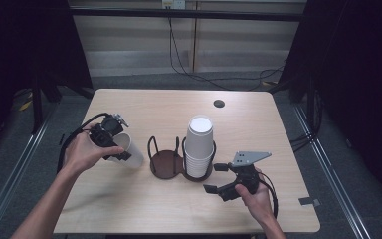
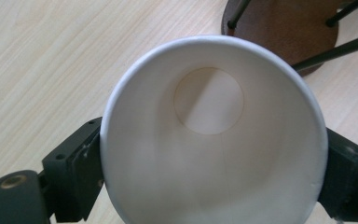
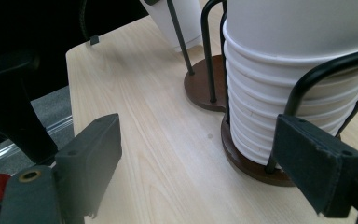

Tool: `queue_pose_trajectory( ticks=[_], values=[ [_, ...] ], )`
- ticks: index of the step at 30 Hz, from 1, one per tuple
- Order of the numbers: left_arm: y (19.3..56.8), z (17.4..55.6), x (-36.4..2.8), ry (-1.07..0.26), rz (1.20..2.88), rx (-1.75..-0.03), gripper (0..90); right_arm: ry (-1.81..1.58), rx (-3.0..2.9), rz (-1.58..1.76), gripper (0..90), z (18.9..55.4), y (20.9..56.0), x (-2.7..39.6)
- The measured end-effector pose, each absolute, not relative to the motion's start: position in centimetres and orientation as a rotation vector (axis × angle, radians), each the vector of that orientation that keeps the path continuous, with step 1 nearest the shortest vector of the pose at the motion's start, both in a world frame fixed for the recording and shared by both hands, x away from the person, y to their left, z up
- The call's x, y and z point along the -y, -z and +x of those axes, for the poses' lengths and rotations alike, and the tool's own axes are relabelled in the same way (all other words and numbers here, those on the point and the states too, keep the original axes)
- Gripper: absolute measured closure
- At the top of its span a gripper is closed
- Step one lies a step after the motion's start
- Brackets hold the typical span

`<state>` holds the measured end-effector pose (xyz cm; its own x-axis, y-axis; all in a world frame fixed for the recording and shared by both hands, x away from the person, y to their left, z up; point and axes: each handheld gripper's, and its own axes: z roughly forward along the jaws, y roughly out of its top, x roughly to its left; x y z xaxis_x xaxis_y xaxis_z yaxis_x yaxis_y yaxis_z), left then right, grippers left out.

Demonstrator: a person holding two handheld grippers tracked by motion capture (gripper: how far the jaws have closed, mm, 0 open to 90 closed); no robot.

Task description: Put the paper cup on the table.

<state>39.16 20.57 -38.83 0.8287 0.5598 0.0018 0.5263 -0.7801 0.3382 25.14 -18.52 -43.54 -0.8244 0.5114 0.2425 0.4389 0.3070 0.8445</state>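
Wooden table [image 1: 129, 209]: left gripper [image 1: 113, 144] at nine o'clock clasps a paper cup [image 1: 129, 149]; right gripper [image 1: 219, 178], released, sits at five o'clock beside stacked cups [image 1: 199, 147].

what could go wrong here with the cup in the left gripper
The paper cup sits between the left gripper jaws, apparently only lightly gripped, so it may slip or tip onto the table. It lies close to the wire cup holder and could knock its empty ring.

White paper cup [image 1: 128, 149], empty, tilted, left of the wire holder [image 1: 165, 160]
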Motion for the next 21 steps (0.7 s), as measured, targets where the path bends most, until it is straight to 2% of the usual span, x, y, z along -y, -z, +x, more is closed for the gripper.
queue_pose_trajectory(
  ticks=[21],
  values=[
    [40.8,39.8,-19.0,-0.189,2.723,-0.816,6.5,-1.529,-2.512,0.902,16.2,25.1,43.9,18.4]
  ],
)
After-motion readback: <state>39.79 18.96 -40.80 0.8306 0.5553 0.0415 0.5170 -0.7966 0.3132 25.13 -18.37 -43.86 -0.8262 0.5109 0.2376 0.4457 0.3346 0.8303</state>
